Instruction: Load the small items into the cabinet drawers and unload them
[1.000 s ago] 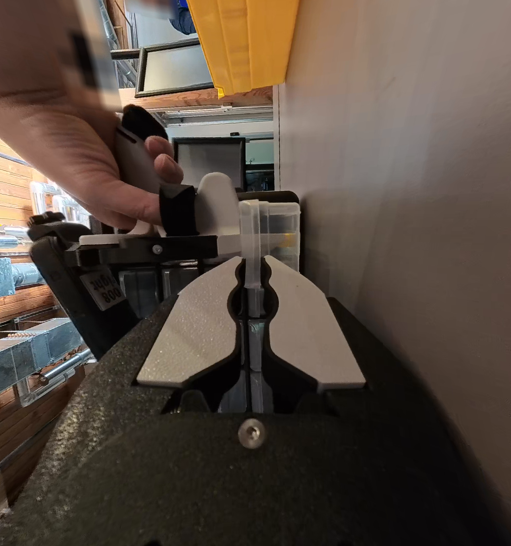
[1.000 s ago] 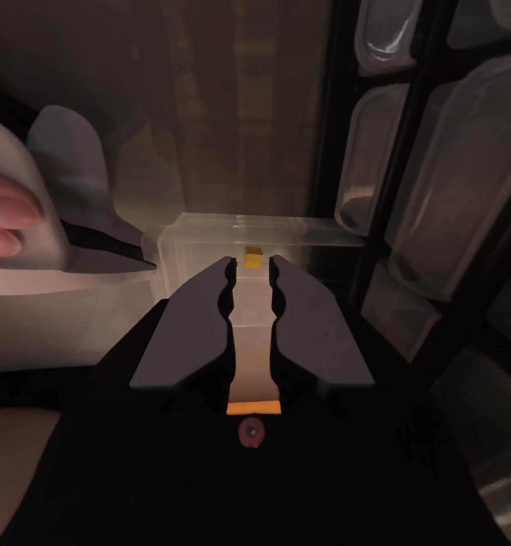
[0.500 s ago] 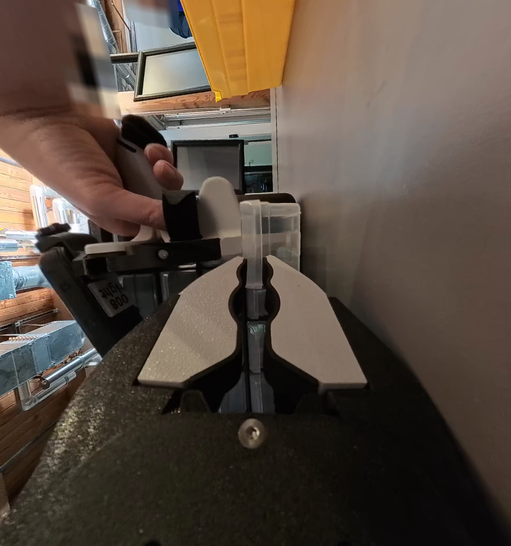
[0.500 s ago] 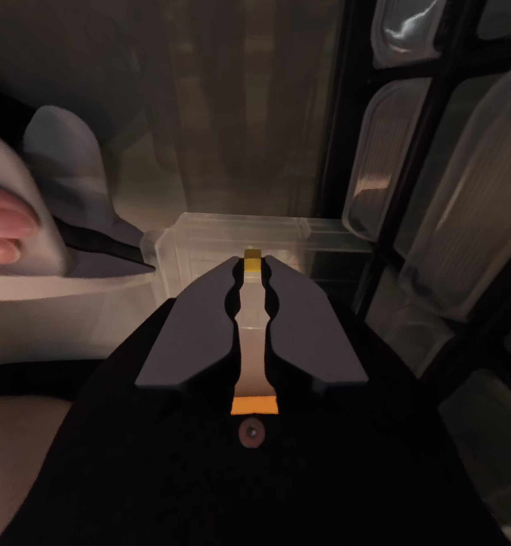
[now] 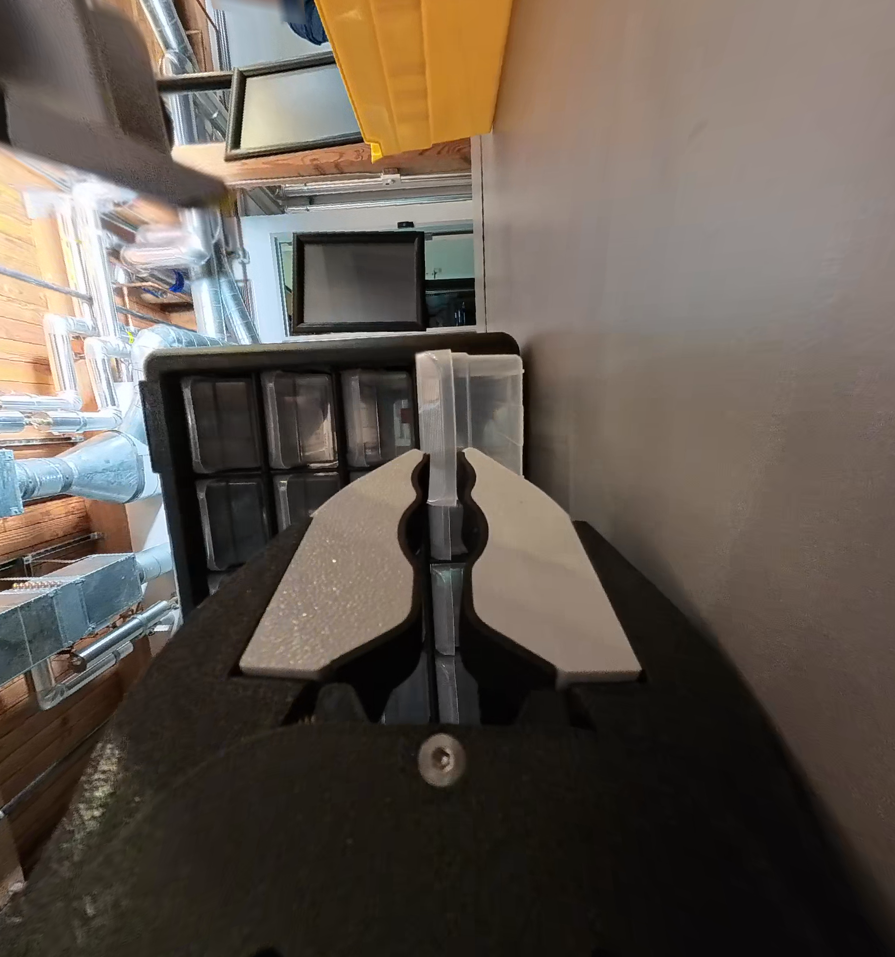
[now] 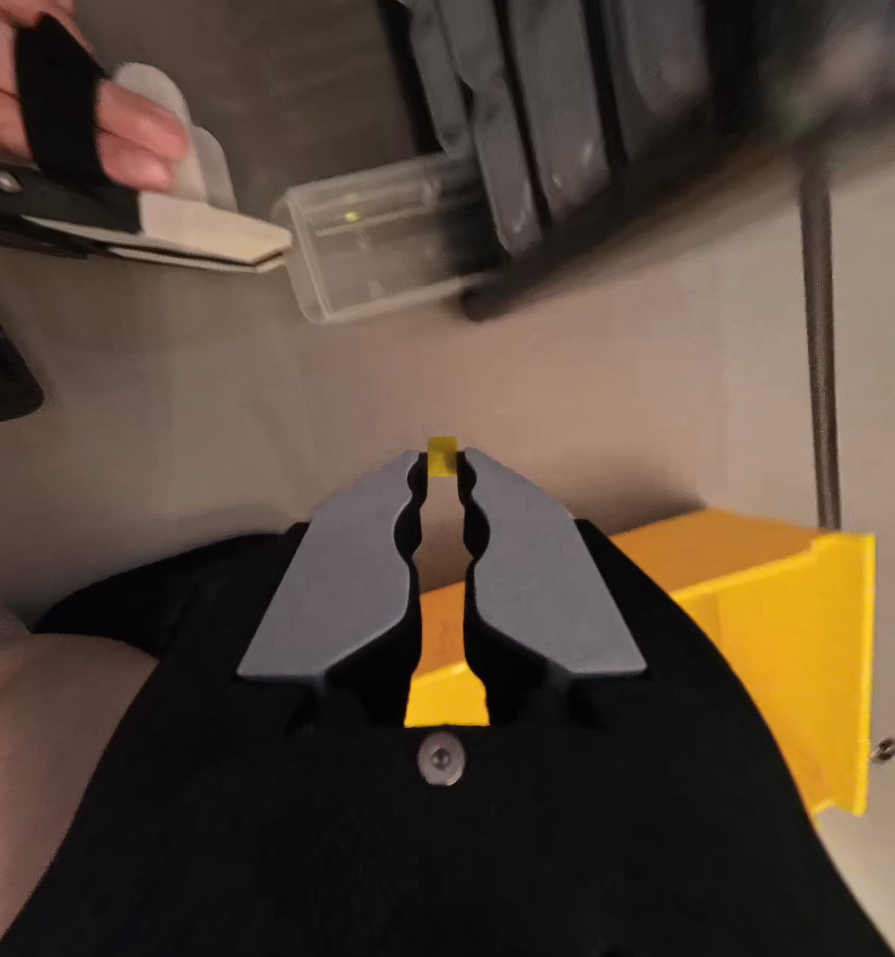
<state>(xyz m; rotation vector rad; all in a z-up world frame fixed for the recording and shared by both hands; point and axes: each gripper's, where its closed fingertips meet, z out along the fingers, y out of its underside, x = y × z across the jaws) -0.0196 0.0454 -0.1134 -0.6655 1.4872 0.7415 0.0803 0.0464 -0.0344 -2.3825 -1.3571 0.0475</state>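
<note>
My left gripper [image 5: 441, 455] is shut on the front handle of a clear plastic drawer [image 5: 481, 409], which is pulled out of the black drawer cabinet [image 5: 166, 414]. My right gripper [image 6: 441, 455] is shut on a small yellow cube [image 6: 441, 457] and holds it in the air, away from the drawer. In the right wrist view the open clear drawer [image 6: 373, 243] sticks out of the cabinet [image 6: 512, 129], and the left gripper's pale fingers [image 6: 212, 238] hold its front end. A small yellow-green speck shows through the drawer's wall.
A yellow bin [image 6: 777, 621] sits below and right of my right gripper; it also shows in the left wrist view [image 5: 419, 67]. A grey tabletop [image 5: 720, 362] lies beside the cabinet. A thin metal rod [image 6: 818, 336] stands near the bin. Other cabinet drawers [image 5: 300, 419] are closed. One gripper's finger ends stand about 12 cm off the other's.
My right gripper closed on the yellow cube inside the drawer, lifted it out and swung away toward the yellow bin. My left gripper kept hold of the drawer handle.
</note>
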